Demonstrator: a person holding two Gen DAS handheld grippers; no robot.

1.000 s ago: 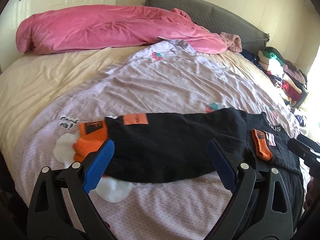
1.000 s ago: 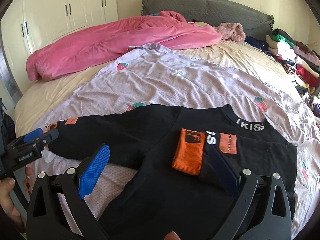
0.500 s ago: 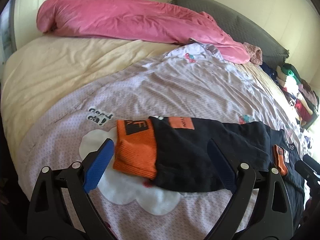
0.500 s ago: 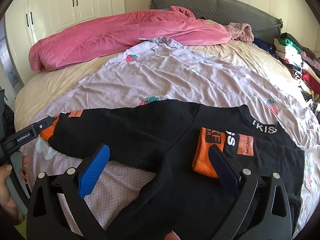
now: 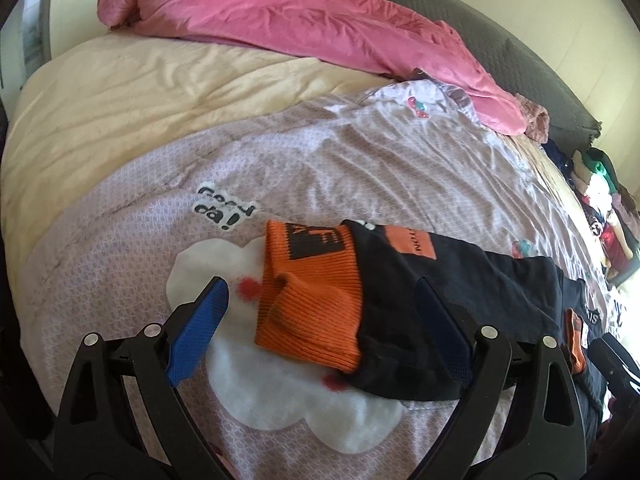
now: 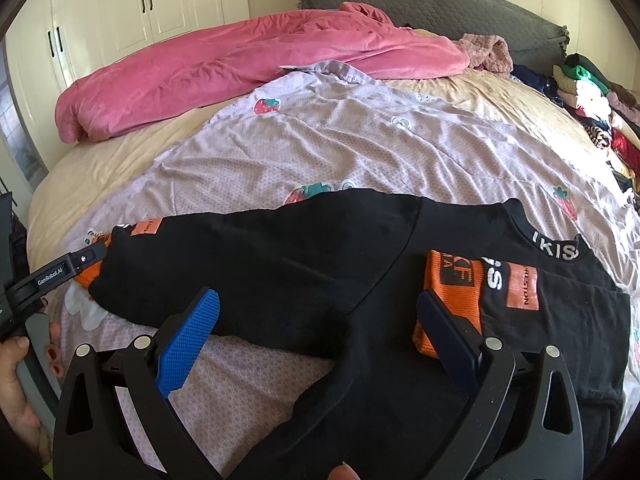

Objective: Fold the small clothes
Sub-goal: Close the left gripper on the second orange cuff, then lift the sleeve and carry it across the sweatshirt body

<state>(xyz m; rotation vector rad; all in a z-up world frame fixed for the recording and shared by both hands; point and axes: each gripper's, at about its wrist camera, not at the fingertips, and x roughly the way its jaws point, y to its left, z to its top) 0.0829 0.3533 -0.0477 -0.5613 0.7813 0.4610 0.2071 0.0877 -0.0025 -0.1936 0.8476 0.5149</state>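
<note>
A small black sweatshirt [image 6: 320, 264] with orange cuffs lies flat on the lilac quilt [image 6: 340, 148]. In the left wrist view its left sleeve [image 5: 440, 280] stretches out, and the orange cuff [image 5: 312, 296] lies between the fingers of my open left gripper [image 5: 320, 320], just above the quilt. In the right wrist view the other sleeve is folded across the chest, its orange cuff [image 6: 452, 292] beside the right finger of my open right gripper [image 6: 316, 328], which hovers over the sweatshirt's body. The left gripper also shows in the right wrist view, at the far left edge [image 6: 52, 276].
A pink duvet [image 6: 240, 68] lies across the far side of the bed, before a grey headboard [image 6: 440, 4]. A pile of clothes [image 6: 592, 108] sits at the right edge of the bed. White wardrobes [image 6: 120, 12] stand behind at the left.
My left gripper has moved left along the outstretched sleeve to its orange cuff. The right gripper has drifted slightly closer over the sweatshirt's body. Both stay open.
</note>
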